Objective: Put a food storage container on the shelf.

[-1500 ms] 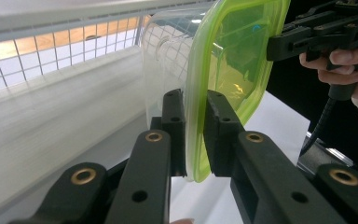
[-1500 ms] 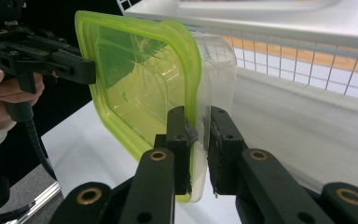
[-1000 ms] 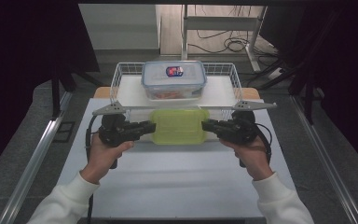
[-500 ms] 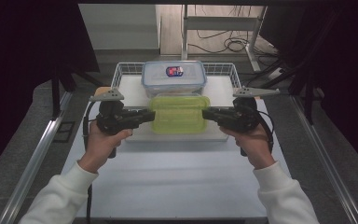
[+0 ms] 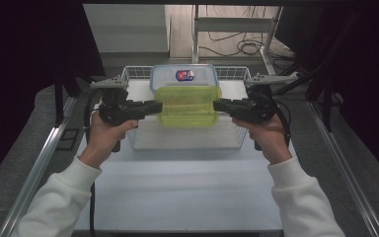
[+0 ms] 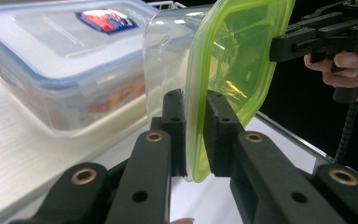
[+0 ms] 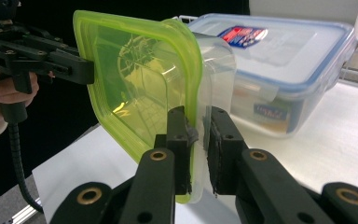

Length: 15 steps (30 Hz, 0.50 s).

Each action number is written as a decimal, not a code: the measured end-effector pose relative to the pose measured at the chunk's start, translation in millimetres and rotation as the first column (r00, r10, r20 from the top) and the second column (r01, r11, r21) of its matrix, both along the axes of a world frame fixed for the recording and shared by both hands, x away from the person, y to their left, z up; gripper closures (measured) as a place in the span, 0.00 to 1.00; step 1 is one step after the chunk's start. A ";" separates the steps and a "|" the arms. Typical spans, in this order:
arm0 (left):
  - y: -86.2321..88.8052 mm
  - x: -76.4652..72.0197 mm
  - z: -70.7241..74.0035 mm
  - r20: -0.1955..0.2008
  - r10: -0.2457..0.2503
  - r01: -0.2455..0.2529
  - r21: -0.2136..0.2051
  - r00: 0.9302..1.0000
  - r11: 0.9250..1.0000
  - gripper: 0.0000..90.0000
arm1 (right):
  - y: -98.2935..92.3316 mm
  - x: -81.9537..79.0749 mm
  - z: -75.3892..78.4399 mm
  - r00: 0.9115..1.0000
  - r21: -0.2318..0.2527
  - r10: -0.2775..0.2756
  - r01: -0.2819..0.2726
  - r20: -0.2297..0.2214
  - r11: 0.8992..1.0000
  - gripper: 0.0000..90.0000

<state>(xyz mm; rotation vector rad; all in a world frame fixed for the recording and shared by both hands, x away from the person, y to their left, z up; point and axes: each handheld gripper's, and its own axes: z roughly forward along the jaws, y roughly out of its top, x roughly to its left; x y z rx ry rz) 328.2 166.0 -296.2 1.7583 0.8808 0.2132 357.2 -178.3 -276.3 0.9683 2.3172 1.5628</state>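
Observation:
A clear container with a green lid (image 5: 187, 103) hangs level in the air above the wire basket (image 5: 185, 146), held from both sides. My left gripper (image 5: 158, 106) is shut on its left rim, and my right gripper (image 5: 217, 104) is shut on its right rim. In the left gripper view the left gripper (image 6: 195, 100) clamps the green lid's edge (image 6: 233, 60), with the other gripper (image 6: 279, 46) on the far rim. In the right gripper view the right gripper (image 7: 198, 116) pinches the lid and wall of the container (image 7: 140, 84).
A larger clear box with a blue-rimmed lid (image 5: 183, 75) and a red-blue label sits at the back of the basket, just behind the held container. The white table (image 5: 177, 187) lies in front. Metal rails run along both table sides.
Both hands have risen together with the container and carried it away from me, closer to the blue-lidded box. The grips on both rims are unchanged.

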 end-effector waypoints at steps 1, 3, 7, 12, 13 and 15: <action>0.2 1.6 2.0 0.002 0.003 -0.003 0.001 1.000 1.000 0.89 | 0.5 2.4 2.0 1.000 0.002 0.001 -0.001 0.003 1.000 0.89; 1.0 5.8 6.5 0.005 0.009 -0.009 0.004 1.000 1.000 0.89 | 1.6 6.8 5.8 1.000 0.004 0.001 -0.001 0.002 1.000 0.89; 4.2 15.9 13.0 -0.007 0.006 -0.006 -0.005 1.000 1.000 0.89 | 4.0 19.1 13.5 1.000 0.009 0.005 -0.005 -0.002 1.000 0.89; 9.1 30.1 22.9 -0.002 0.004 -0.004 -0.013 1.000 1.000 0.89 | 7.6 32.5 23.9 1.000 0.018 0.008 -0.008 0.000 1.000 0.89; 8.8 31.6 25.3 -0.001 0.010 -0.010 -0.008 1.000 1.000 0.89 | 8.3 34.9 25.9 1.000 0.017 0.008 -0.008 0.004 1.000 0.89; 8.8 35.8 30.3 0.004 0.012 -0.012 -0.001 1.000 1.000 0.89 | 8.9 39.8 28.9 1.000 0.018 0.009 -0.009 0.003 1.000 0.89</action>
